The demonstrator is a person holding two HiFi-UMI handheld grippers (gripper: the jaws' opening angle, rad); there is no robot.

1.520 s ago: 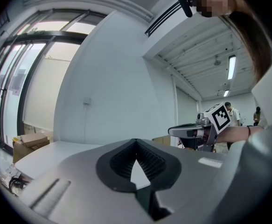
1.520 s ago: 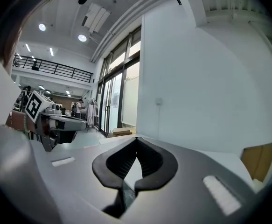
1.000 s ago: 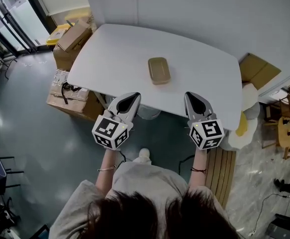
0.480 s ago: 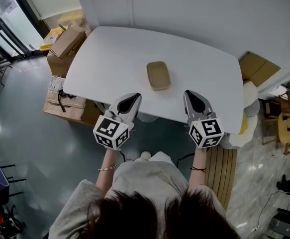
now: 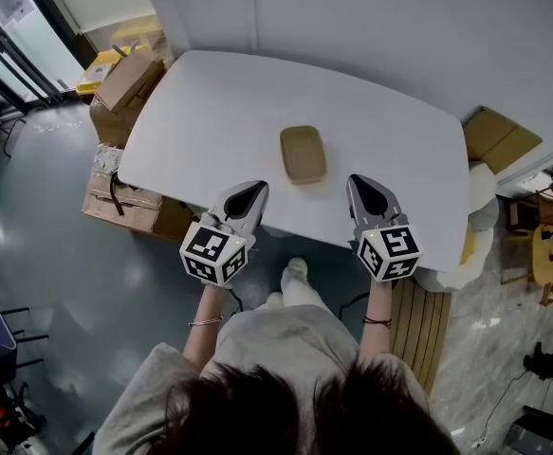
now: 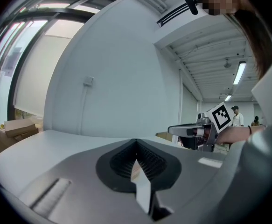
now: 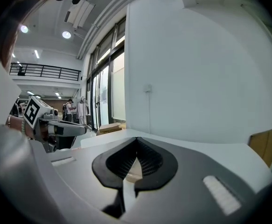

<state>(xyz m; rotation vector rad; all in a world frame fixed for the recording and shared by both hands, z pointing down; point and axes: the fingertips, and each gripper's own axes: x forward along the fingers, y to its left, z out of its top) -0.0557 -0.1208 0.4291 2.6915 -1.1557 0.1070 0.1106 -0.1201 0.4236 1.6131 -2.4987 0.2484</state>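
Fingers (image 6: 116, 164): together on my left gripper (image 5: 250, 192) and right gripper (image 5: 366, 190), holding nothing. Tray (image 5: 303, 154): on bench (image 5: 210, 112) middle, ahead between both grippers, apart from them. Progress: tray not yet touched or lifted.

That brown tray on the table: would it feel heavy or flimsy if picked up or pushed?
The tray looks like thin brown card or pulp, so probably light and a bit bendy at the rim. It lies flat and low on the smooth white table, so a push would likely slide it, not tip or roll it.
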